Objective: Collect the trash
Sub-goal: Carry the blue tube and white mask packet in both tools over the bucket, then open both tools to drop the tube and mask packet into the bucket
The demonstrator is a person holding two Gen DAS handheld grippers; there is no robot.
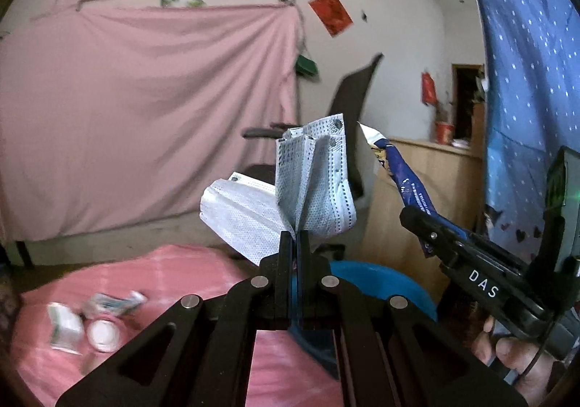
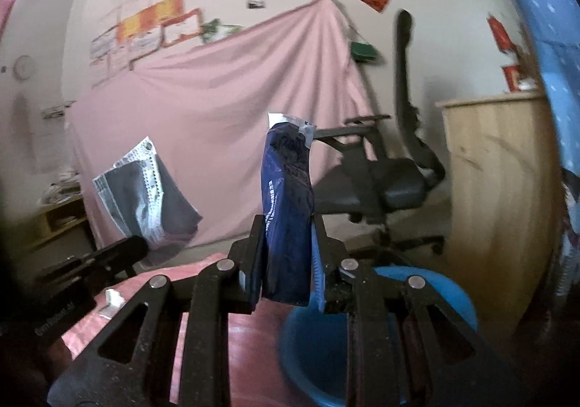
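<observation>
My left gripper is shut on a crumpled blue and white face mask, held up in the air above the pink-covered table. My right gripper is shut on a dark blue snack wrapper that stands upright between the jaws. In the left wrist view the right gripper shows at the right with the wrapper. In the right wrist view the mask and the left gripper show at the left. A blue basin sits below the right gripper; it also shows in the left wrist view.
Crumpled white wrappers and a small round white lid lie on the table at the left. A foil scrap lies on the cloth. A black office chair, a wooden cabinet and a blue curtain stand beyond.
</observation>
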